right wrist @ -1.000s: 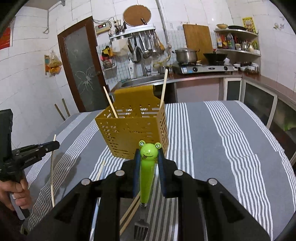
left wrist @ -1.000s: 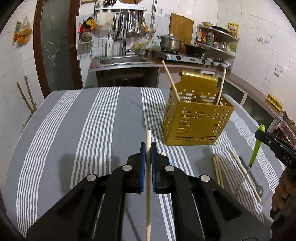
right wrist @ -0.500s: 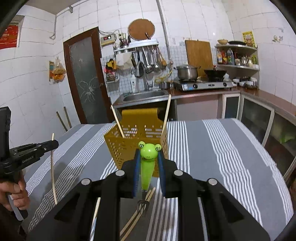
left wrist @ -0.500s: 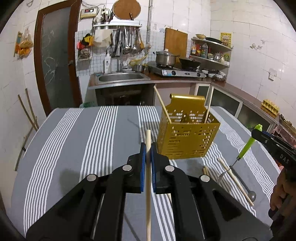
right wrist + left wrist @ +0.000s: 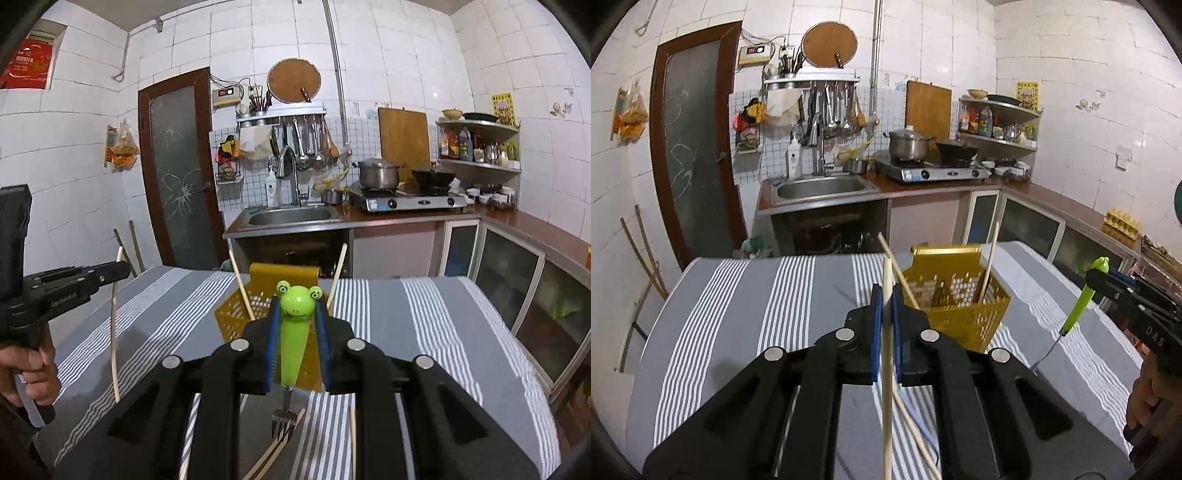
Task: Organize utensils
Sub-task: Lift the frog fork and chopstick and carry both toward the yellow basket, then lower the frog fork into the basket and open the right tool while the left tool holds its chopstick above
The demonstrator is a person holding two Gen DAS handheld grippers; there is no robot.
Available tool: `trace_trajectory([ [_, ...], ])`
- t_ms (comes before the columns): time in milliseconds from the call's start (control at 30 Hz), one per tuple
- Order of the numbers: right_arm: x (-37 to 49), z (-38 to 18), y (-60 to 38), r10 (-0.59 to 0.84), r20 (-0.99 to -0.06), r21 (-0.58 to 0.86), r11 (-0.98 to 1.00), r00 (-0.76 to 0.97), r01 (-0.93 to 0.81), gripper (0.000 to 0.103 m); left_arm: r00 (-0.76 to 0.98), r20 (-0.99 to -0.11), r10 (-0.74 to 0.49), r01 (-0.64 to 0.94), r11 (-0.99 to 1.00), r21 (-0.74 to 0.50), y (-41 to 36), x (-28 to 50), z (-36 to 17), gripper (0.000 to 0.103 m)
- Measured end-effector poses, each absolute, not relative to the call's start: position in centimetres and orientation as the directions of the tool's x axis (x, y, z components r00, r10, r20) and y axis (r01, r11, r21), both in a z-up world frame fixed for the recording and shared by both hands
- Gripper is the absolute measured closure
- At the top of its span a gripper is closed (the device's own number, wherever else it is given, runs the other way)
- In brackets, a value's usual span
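Wooden chopstick (image 5: 886, 369): clamped upright between blue pads (image 5: 874, 332) of left tool (image 5: 885, 314), above striped table (image 5: 738, 314), just left of yellow basket (image 5: 960, 314). Frog-handled green fork (image 5: 293, 332): gripped by right tool (image 5: 296, 332), tines down, above table, basket directly behind. Two chopsticks (image 5: 988, 266) leaning inside basket. Loose chopsticks (image 5: 273, 454) lying on table below fork. Sink (image 5: 823, 186) and stove (image 5: 934, 171) along far wall.
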State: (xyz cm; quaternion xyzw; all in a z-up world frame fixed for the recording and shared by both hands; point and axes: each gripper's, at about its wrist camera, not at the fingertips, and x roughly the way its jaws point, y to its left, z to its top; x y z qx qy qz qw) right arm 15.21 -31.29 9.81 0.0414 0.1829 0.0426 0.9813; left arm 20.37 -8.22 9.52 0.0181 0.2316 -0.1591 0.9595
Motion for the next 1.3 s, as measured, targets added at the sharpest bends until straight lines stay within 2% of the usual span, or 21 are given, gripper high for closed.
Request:
trace_trajectory([
  [367, 17.4, 13.8, -31.6, 0.092, -0.303, 0.066, 0.995, 0.949, -0.076, 0.085, 0.875, -0.368, -0.313, 0.328, 0.944, -0.024, -10.7, 23.0, 14.2, 0.099],
  [1300, 22.7, 17.1, -32.3, 0.095, -0.258, 0.046, 0.995, 0.962, -0.086, 0.085, 0.895, -0.311, -0.318, 0.324, 0.945, -0.034, -14.0, 28.5, 17.8, 0.099],
])
